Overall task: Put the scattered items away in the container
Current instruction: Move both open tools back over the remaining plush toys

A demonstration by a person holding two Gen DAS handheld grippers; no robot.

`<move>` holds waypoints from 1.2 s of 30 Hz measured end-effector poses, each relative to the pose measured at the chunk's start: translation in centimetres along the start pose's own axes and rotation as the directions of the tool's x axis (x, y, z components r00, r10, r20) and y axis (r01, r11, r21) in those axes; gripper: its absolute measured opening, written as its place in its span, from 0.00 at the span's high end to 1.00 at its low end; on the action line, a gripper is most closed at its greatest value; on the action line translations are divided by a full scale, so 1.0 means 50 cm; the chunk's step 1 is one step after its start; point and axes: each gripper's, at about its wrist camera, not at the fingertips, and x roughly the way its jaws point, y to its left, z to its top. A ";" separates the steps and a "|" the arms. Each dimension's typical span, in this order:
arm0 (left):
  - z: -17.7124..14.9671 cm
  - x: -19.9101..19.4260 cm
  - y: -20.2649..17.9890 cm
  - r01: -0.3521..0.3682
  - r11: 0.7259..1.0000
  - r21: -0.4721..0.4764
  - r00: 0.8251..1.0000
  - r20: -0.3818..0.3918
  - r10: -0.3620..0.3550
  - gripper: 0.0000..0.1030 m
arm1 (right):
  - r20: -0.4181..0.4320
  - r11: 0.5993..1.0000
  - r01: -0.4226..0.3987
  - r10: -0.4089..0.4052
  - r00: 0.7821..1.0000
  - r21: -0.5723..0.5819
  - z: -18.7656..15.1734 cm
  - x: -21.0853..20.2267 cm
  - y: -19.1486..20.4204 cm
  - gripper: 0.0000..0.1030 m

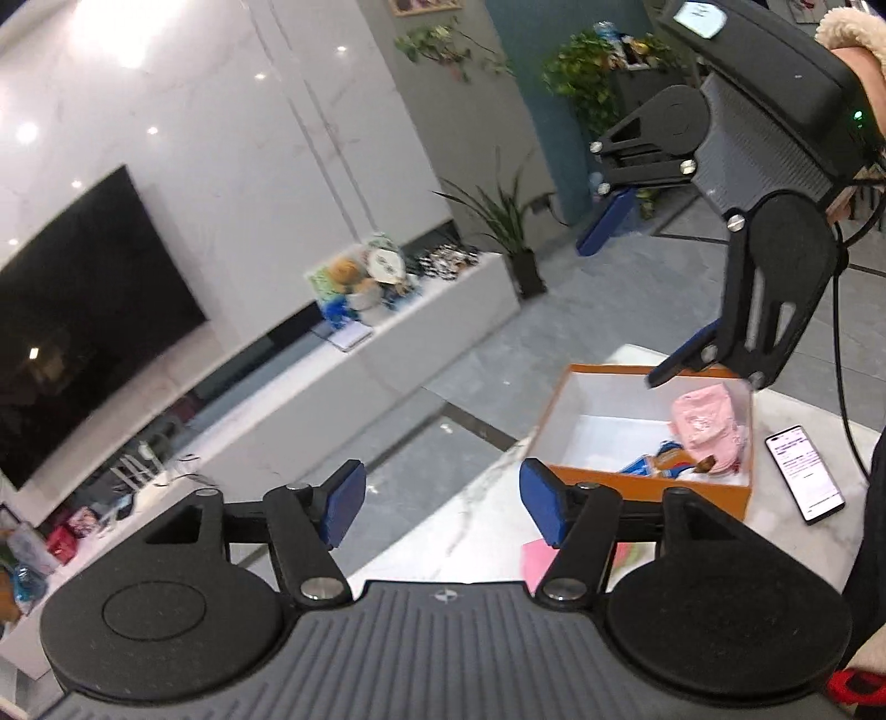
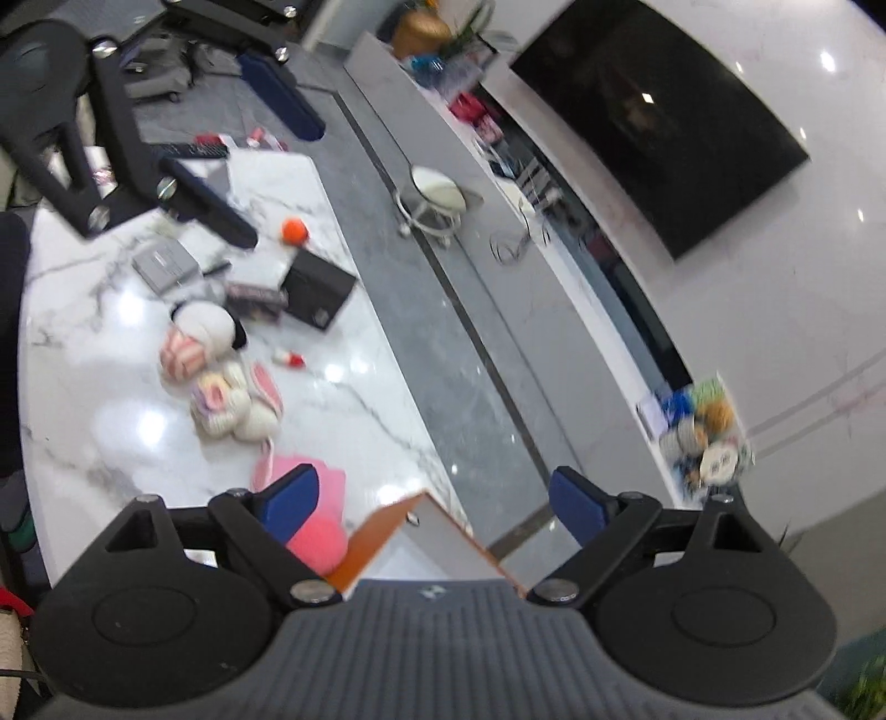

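Both the left hand-held gripper (image 1: 440, 507) and the right hand-held gripper (image 2: 437, 512) hang empty with jaws apart above the marble counter (image 2: 111, 387), where the orange box (image 1: 653, 482) holds a pink cloth (image 1: 706, 423), its long side running away from the counter edge.

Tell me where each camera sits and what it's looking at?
Left wrist: rides the left gripper, looking down past the table toward the TV; the right gripper and a sleeve show.
Right wrist: rides the right gripper, looking down along the table; the left gripper shows.
Both share the orange box, table and TV.
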 end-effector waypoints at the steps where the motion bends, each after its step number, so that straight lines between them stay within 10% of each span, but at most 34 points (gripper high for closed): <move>1: -0.007 -0.008 0.010 -0.010 1.000 -0.006 1.000 -0.001 0.010 0.29 | 0.011 1.000 -0.003 0.003 1.000 -0.010 0.010 -0.006 0.007 0.11; 18: -0.182 0.015 0.109 0.018 0.991 -0.130 0.989 -0.143 -0.036 0.29 | 0.002 0.985 -0.136 0.137 0.991 -0.102 0.129 0.114 0.120 0.11; 36: -0.379 0.164 0.151 0.113 0.956 -0.272 0.938 -0.288 -0.193 0.29 | -0.132 0.938 -0.339 0.328 0.935 -0.076 0.152 0.375 0.217 0.11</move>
